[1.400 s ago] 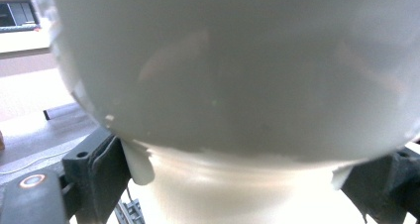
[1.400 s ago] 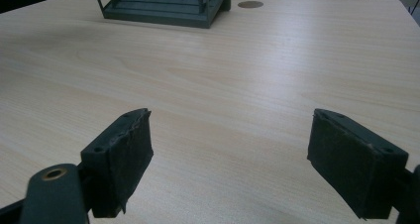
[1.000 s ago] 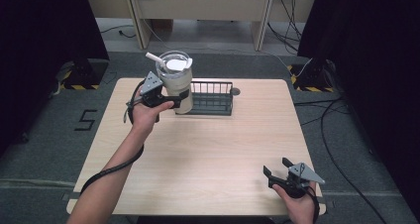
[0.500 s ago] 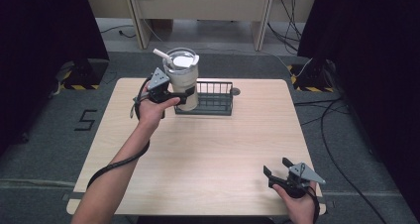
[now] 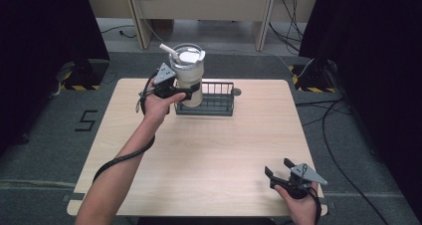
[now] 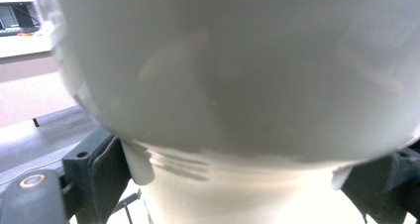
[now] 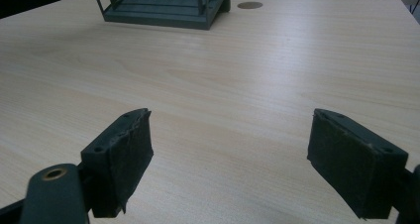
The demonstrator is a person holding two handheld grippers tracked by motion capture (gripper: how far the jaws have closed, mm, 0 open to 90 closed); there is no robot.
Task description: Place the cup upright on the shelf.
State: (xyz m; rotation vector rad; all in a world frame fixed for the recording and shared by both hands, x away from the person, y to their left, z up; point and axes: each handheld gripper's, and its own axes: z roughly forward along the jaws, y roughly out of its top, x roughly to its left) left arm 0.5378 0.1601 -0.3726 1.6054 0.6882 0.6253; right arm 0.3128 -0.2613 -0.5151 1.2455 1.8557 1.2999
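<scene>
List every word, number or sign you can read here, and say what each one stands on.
"5": a dark numeral on the grey floor left of the table.
The tumbler, the wire rack and both grippers carry no readable text.

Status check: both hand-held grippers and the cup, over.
Left hand-held gripper shut on cup, lifted above rack. Right hand-held gripper open, near table edge. Nothing in the way.

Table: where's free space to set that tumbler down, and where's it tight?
The table is bare across its middle and front, from the wire rack down to the near edge, and along the right side up to the right tool, which sits open at the front right corner. Crowded only at the back, where the left tool holds the tumbler against the rack.
</scene>
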